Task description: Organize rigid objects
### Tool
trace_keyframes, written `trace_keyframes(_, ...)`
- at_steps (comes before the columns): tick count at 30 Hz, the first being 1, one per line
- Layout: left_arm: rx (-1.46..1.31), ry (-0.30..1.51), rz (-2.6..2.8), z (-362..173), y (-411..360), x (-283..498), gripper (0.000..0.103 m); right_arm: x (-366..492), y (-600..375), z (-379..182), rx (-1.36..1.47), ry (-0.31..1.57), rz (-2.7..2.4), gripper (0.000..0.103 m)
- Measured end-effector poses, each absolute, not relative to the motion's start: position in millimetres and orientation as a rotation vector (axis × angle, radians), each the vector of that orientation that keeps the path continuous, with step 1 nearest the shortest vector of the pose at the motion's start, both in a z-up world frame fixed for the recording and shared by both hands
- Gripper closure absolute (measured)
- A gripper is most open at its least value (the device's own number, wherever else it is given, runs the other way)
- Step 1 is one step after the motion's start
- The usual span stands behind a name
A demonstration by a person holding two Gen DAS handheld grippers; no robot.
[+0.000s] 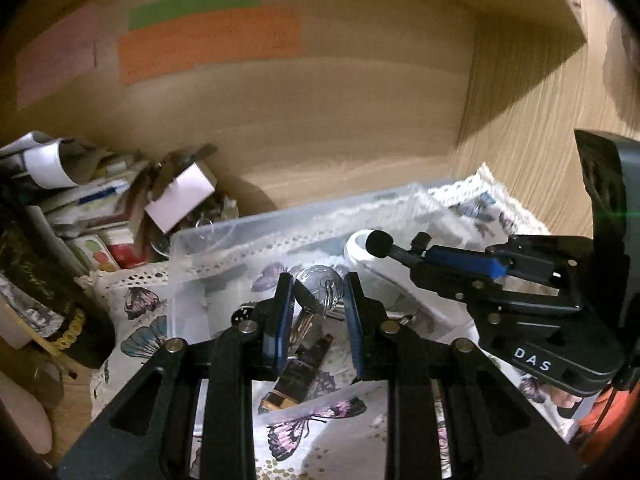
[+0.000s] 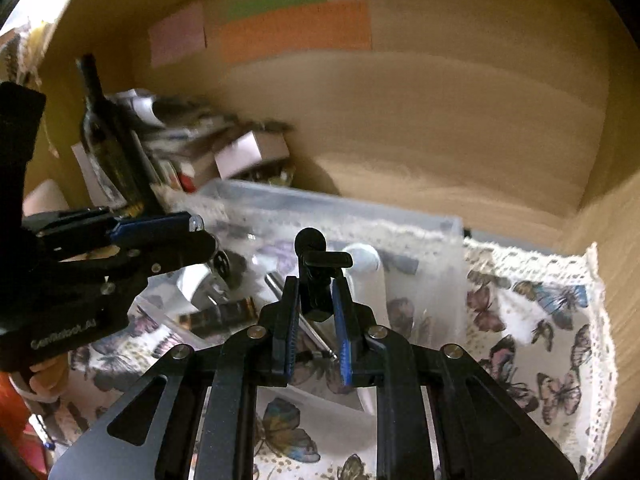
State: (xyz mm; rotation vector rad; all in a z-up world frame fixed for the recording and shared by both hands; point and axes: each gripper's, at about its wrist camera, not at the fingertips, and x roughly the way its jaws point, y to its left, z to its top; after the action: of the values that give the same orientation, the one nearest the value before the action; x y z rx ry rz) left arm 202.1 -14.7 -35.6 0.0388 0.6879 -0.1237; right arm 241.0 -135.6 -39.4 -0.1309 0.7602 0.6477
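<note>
A clear plastic bin [image 1: 208,240] sits on a butterfly-print cloth inside a wooden shelf; it also shows in the right wrist view [image 2: 440,228]. My left gripper [image 1: 318,284] is shut on a round silver metal piece [image 1: 320,286] over the bin. My right gripper [image 2: 316,292] is shut on a black clip microphone [image 2: 316,264] with a round foam head, held over the bin. The microphone also shows in the left wrist view [image 1: 380,243]. In the bin lie a white tube [image 2: 362,260], a dark gold-trimmed case [image 1: 298,372] and small metal parts.
A dark wine bottle [image 2: 108,140] stands at the left. A heap of boxes and papers [image 1: 120,200] fills the back left corner. Coloured notes [image 1: 208,40] stick to the back wall. The shelf's side wall [image 1: 520,120] is at the right.
</note>
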Motion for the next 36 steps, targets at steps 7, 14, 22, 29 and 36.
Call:
trace_keyframes(7, 0.04, 0.743, -0.137, -49.9, -16.9, 212.0, 0.079, 246.5, -128.9, -51.6, -0.171, 0.801, 0.633, 0.088)
trace_keyframes(14, 0.024, 0.767, -0.142, -50.9, -13.5, 211.3, 0.079, 249.0, -129.0, -52.8, -0.164, 0.811, 0.627, 0.084)
trace_keyframes(22, 0.017, 0.688, -0.14, -19.3, -10.4, 183.3, 0.074, 220.6, -141.4, -19.4, -0.15, 0.706, 0.62, 0.076)
trace_keyframes(29, 0.021, 0.561, -0.104, 14.6, -7.9, 134.0, 0.051, 174.6, -166.2, 26.5, -0.098, 0.55, 0.613, 0.058)
trace_keyframes(36, -0.001, 0.45, -0.078, 35.9, -4.6, 85.7, 0.028, 126.9, -185.4, 54.9, -0.039, 0.423, 0.608, 0.028)
